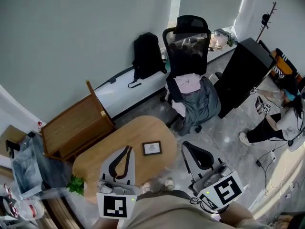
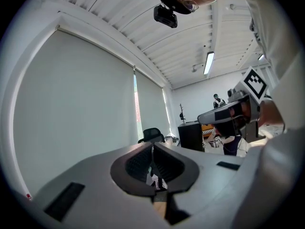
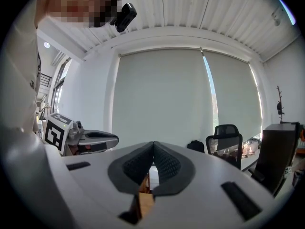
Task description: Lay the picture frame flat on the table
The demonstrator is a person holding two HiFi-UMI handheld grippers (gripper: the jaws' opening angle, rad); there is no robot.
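Both grippers idle. Left gripper [image 1: 127, 149] and right gripper [image 1: 187, 145] are held low by the body, tips aimed out level. Jaws are closed tip to tip in both gripper views, with nothing between them.

Picture frame [image 1: 152, 148] sits on the round wooden counter [image 1: 121, 136], between the two gripper tips and toward the counter's right side. From the head view its whole face shows, so it looks flat already. I can't rule out a slight lean on a stand.

My read on the step: either done, or pre-approach.
- If it's leaning, open one gripper, take the top edge and tip it down gently.
- If it's flat, nothing is left but to confirm.

Room:
- Bare wood to the left of and behind the frame, plenty to lay it there.
- The counter's right edge is near the frame, so don't push it that way.
- Office chair [image 1: 189, 51], piled with clothes, stands just past the far right rim.
- Wooden cabinet [image 1: 76, 125] crowds the left rim.
- Plant [image 1: 75, 185] at the near left.
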